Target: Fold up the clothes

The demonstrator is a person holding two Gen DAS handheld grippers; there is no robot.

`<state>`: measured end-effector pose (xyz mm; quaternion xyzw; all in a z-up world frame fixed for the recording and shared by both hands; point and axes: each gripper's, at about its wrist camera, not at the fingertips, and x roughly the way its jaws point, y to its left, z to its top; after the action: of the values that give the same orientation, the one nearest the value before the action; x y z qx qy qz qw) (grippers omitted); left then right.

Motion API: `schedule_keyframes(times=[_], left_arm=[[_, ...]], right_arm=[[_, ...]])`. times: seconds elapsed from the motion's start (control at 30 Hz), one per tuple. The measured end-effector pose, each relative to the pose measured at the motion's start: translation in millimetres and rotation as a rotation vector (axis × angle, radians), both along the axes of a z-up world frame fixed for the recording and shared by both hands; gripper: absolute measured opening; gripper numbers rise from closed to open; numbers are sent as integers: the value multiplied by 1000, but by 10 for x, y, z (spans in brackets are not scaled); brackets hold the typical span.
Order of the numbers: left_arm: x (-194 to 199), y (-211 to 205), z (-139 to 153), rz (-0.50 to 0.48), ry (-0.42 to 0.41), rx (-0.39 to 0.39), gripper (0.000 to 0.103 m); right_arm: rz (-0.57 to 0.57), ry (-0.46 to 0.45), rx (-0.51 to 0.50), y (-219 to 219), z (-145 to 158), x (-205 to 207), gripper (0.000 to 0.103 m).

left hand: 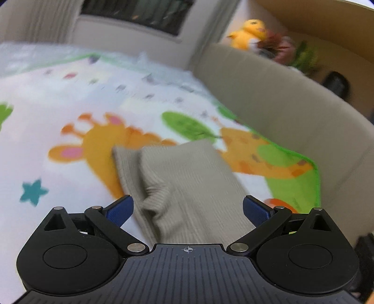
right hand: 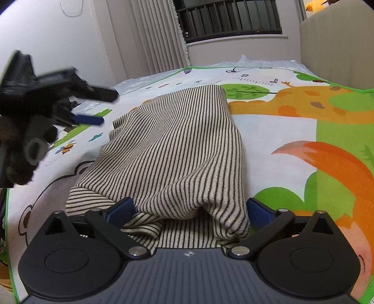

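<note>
Lying between wide-spread right gripper (right hand: 190, 210) fingers: striped garment (right hand: 177, 149) | left gripper (left hand: 188, 208) wide, over it

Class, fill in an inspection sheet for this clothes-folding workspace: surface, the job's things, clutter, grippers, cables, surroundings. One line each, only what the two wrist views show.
Surface: colourful cartoon-animal play mat spread over the bed.
Job's things: beige-and-black striped knit garment lying partly folded and bunched on the mat.
Clutter: nothing seen on the mat besides the garment.
Grippers: left gripper has its jaws open over the garment, not holding it; right gripper has its jaws open, astride the bunched near edge.
Cables: nothing seen.
Surroundings: beige padded headboard, yellow plush toy above it, pale pleated curtain, barred dark window.
</note>
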<state>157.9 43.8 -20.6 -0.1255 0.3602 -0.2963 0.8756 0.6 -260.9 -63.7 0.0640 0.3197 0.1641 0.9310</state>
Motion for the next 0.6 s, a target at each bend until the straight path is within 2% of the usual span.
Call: schedule_keyframes(times=[0.1,0.2,0.33,0.6], left_arm=[[-102,-74,110,-59,-48,-8,103],[-96,-231,-48,-111,9,-16,103],[-72,-315,-336,-118,101,-2,103],[-54,-118,-497,-97,135,-78,103]], right_arm=[[-6,0,7,0,-13,2,103],[-12,2,28,-24,-23,4,103],[-18,3,49,-52,-36,11,103],[-22,29,63,-64,-58,53,103]])
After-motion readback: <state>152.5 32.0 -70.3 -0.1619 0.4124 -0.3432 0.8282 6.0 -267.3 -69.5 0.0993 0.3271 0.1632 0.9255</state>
